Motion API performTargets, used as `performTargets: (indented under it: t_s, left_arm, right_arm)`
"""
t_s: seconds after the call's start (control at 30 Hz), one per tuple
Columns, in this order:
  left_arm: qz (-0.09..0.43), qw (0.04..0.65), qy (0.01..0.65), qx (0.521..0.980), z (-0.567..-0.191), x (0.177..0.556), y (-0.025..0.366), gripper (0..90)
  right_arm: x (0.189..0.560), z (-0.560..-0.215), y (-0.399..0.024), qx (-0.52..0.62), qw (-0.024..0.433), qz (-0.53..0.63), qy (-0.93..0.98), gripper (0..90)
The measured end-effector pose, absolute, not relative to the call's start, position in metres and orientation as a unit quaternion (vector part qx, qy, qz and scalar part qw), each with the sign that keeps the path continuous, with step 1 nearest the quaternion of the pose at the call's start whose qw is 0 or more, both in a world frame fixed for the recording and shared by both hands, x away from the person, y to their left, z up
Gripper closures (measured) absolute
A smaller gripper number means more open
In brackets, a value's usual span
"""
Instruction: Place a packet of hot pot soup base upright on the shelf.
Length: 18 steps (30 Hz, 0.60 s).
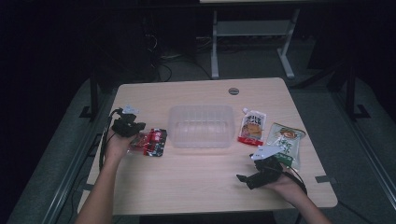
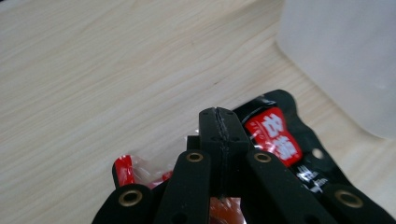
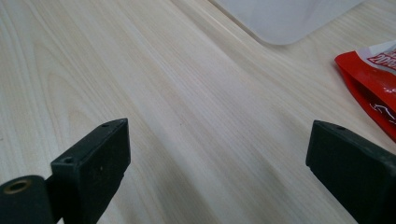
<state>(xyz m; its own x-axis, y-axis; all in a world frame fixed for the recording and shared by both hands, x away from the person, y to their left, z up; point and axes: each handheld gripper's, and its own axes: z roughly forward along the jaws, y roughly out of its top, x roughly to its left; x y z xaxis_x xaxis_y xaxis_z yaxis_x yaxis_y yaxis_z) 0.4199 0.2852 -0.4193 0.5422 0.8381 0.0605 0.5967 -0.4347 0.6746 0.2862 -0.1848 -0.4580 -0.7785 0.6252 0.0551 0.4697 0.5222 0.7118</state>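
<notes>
At the left of the high view our left claw (image 1: 140, 139) is clenched on the edge of a red and black snack packet (image 1: 154, 142), which lies on the tabletop (image 1: 196, 177) just left of the clear plastic container (image 1: 201, 126). In the left gripper view the jaws meet on the packet's clear sealed edge (image 2: 154, 163), and its printed body fans out beyond and to the right of them. To carry it well, we judge we should keep the pinch firm on that thin film, lift until the packet clears the container's near rim, and let go only once it hangs over the inside. Right of the container lie a red and white spouted pouch (image 1: 252, 127) and a green packet (image 1: 286, 140). At the lower right our right claw (image 1: 247, 180) rests released, its jaws wide apart over bare wood.
</notes>
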Motion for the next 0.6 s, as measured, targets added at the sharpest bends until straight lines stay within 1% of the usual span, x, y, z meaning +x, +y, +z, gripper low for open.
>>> performTargets:
  t_s: [0.2, 0.3, 0.33, 0.4, 0.6]
  left_arm:
    - [0.188, 0.282, 0.443, 0.830, -0.436, 0.429, 0.285, 89.5]
    - [0.192, 0.275, 0.443, 0.832, -0.439, 0.430, 0.284, 89.6]
    - [0.195, 0.262, 0.442, 0.835, -0.443, 0.432, 0.284, 89.5]
    - [0.185, 0.268, 0.449, 0.832, -0.447, 0.433, 0.286, 89.6]
    - [0.179, 0.270, 0.446, 0.834, -0.446, 0.429, 0.287, 89.7]
  right_arm:
    - [0.286, -0.457, -0.187, 0.318, 0.106, 0.376, 0.864, 6.1]
    - [0.287, -0.459, -0.186, 0.317, 0.106, 0.374, 0.865, 6.2]
    - [0.287, -0.459, -0.185, 0.317, 0.105, 0.373, 0.865, 6.1]
    - [0.287, -0.461, -0.185, 0.319, 0.103, 0.370, 0.867, 6.1]
    - [0.287, -0.461, -0.184, 0.315, 0.105, 0.369, 0.868, 6.2]
